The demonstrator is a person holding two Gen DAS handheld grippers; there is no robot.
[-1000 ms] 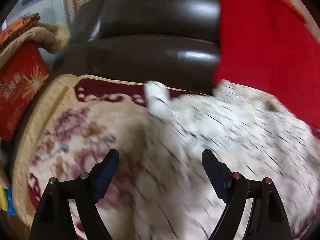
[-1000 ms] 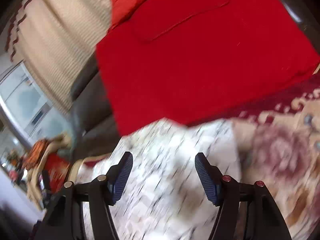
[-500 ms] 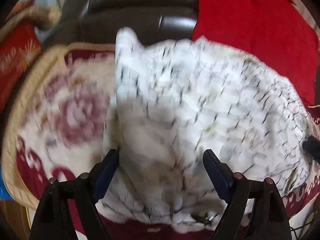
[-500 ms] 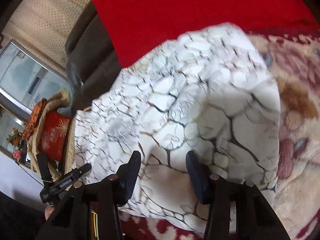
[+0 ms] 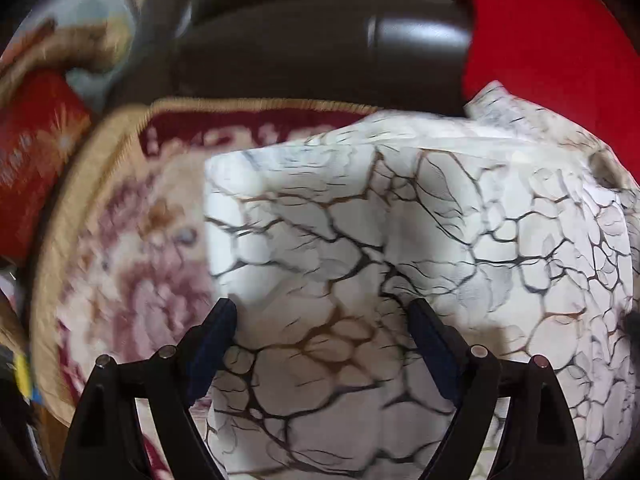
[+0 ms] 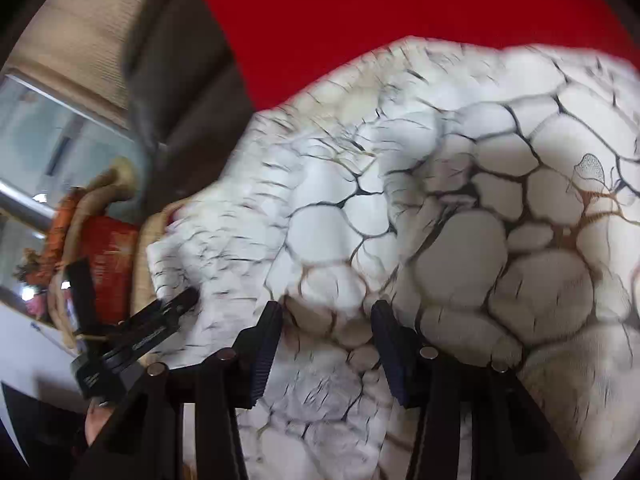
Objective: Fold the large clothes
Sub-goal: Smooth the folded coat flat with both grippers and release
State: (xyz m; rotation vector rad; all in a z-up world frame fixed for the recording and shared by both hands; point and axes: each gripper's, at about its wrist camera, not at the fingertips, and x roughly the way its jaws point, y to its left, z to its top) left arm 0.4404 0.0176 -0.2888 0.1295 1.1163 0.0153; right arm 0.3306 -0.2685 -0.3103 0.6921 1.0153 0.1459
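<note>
A large white garment with black and brown crackle veins (image 5: 400,264) lies spread on a floral red and cream blanket (image 5: 132,256). It fills the right wrist view (image 6: 460,220) too. My left gripper (image 5: 322,338) is open, its blue-padded jaws wide apart just above the garment's left part. My right gripper (image 6: 326,332) is open with a narrower gap, low over a rumpled part of the garment; I cannot tell if cloth lies between the pads. The left gripper also shows in the right wrist view (image 6: 160,320) at the garment's far edge.
A red cloth (image 5: 552,40) lies behind the garment against a dark brown leather sofa back (image 5: 312,40). A red box (image 5: 28,152) and a tan bundle (image 6: 100,192) stand off the blanket's left edge. A window (image 6: 52,136) is beyond.
Both grippers have come down close over the garment, which now lies spread and flatter. The right gripper's jaws have narrowed from wide open. The left jaws stayed wide.
</note>
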